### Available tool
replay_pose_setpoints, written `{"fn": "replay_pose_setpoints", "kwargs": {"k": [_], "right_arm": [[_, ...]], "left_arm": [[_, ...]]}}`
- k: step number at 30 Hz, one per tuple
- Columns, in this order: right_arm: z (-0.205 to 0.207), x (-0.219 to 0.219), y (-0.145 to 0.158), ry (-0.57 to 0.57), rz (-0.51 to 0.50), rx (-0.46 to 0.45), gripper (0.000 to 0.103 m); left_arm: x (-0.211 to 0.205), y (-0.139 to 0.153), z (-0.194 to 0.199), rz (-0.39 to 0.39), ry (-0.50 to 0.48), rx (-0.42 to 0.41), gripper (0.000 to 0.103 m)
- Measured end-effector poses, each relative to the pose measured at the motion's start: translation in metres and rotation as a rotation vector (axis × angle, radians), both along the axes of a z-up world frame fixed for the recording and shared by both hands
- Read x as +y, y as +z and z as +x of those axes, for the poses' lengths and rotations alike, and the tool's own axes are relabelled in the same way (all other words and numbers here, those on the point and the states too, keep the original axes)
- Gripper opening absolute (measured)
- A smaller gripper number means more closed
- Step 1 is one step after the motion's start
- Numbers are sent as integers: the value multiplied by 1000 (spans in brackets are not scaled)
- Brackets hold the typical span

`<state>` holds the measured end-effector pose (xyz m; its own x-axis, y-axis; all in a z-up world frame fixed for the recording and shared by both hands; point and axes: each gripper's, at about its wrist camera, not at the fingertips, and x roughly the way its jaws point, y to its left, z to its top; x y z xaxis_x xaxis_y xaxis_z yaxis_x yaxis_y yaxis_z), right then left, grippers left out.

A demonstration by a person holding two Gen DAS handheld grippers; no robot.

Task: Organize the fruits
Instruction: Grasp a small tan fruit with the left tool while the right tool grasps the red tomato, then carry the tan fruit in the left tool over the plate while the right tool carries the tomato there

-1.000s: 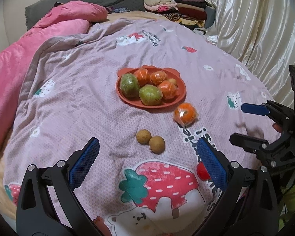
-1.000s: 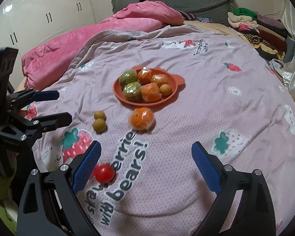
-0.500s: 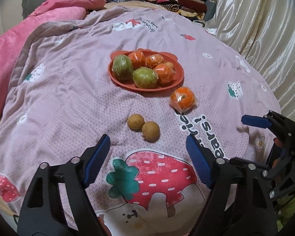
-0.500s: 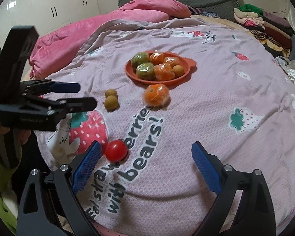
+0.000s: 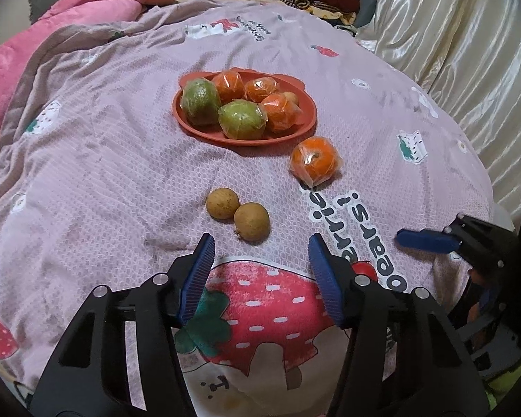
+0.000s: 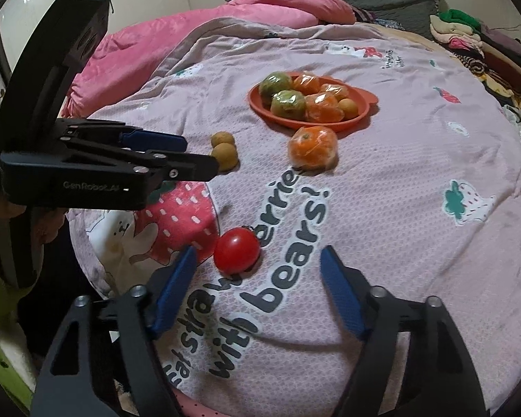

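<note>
A plate point(image 5: 191, 127) of fruits sits mid-bed point(image 5: 104, 173), an orange point(image 5: 315, 161) just beside its near rim. Two longans point(image 5: 238, 213) touch each other nearer the bed's foot edge, left of the orange; a tomato point(image 6: 237, 251) lies nearest that edge.

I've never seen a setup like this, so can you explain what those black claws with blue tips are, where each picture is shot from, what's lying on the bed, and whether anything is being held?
The claws are two hand-held grippers, one in each of a person's hands, each with a fisheye camera looking along its fingers. One picture is from the left gripper, the other from the right gripper; each also shows the other gripper off to the side. On the quilt sits an orange plate of wrapped green and orange fruit. Loose beside it lie a wrapped orange, two small brown fruits and a tomato. Nothing is held: both grippers' jaws are closing with nothing between them. The brown fruits lie just ahead of the left, the tomato just ahead of the right.
</note>
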<state>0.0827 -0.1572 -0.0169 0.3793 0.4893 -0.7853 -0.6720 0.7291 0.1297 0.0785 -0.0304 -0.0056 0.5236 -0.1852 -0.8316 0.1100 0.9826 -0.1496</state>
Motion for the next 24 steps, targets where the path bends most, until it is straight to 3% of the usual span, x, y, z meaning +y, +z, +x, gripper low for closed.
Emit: {"fn": "replay_pose_setpoints", "kwargs": {"k": [7, 16, 24], "right_arm": [[2, 11, -11, 27, 8, 35, 43], [6, 17, -20, 34, 10, 51, 32], [7, 11, -19, 29, 41, 69, 30]], "left_arm": [[0, -5, 6, -19, -1, 15, 39], [0, -15, 16, -32, 7, 36, 33], [2, -23, 30, -21, 40, 46, 20]]}}
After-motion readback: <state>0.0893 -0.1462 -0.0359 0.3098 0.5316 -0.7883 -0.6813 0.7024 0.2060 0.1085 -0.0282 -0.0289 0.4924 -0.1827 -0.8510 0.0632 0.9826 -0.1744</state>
